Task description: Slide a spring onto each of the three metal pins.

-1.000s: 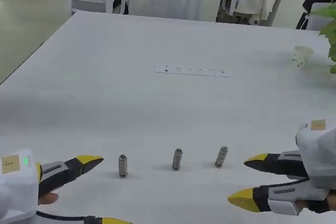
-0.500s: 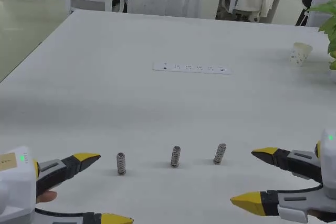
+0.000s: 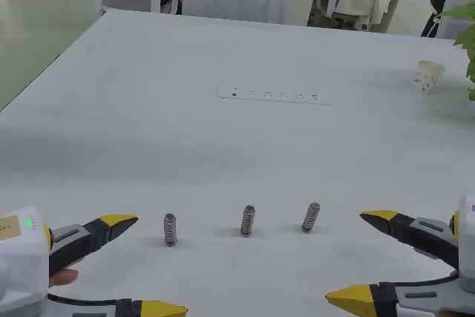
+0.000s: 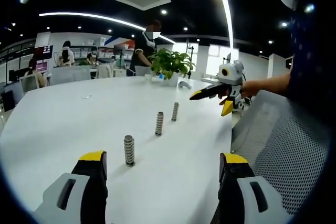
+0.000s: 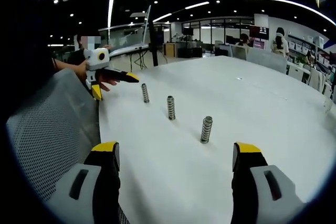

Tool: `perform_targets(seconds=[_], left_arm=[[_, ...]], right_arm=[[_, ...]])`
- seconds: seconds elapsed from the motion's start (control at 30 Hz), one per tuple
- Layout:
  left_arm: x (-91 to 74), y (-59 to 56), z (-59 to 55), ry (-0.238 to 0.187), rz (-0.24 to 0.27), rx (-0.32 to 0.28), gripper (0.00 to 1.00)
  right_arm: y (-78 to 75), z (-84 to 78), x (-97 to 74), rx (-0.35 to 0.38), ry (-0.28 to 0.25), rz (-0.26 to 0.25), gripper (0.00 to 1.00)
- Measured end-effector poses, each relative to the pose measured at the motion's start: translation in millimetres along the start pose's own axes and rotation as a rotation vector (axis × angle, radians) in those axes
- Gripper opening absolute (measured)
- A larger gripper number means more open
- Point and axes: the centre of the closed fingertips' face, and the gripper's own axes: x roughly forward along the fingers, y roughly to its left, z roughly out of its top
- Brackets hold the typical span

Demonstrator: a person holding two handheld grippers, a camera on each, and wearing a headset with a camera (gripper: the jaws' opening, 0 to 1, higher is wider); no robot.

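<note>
Backing off a little since a second earlier, the right gripper [image 3: 362, 257] sat farther from the row of springs, near the lower right corner of the head view, while the springs themselves had kept their places on the counter [image 3: 223, 146]. Its yellow-tipped jaws stood wide apart and held nothing. The left gripper [image 3: 145, 264] lay at the lower left, its jaws likewise spread and empty, with its upper tip just beside the left spring [image 3: 170, 229] but not touching it. Three springs stood upright in a line across the near part of the counter: the left spring, the middle spring [image 3: 247, 221] and the right spring [image 3: 311, 217], the last leaning slightly. The pins could not be told apart from the coils. In the left gripper view the row ran away from the jaws toward the other gripper; in the right gripper view it ran the opposite way. Farther back on the counter lay a white power strip [image 3: 272, 96], and a paper cup [image 3: 428, 76] stood near the right edge beside a green plant [image 3: 467, 35].
</note>
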Motion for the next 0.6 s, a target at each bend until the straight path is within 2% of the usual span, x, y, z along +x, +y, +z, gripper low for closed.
perform_targets(seconds=[0.27,0.6], left_arm=[[2.0,3.7,-0.8,-0.001,0.008,-0.006,0.87],[1.3,8.4,-0.7,-0.005,0.028,-0.009,0.88]], right_arm=[[-2.0,3.2,0.3,0.007,-0.016,-0.006,0.94],[-3.7,3.2,0.8,0.013,-0.008,-0.008,0.93]])
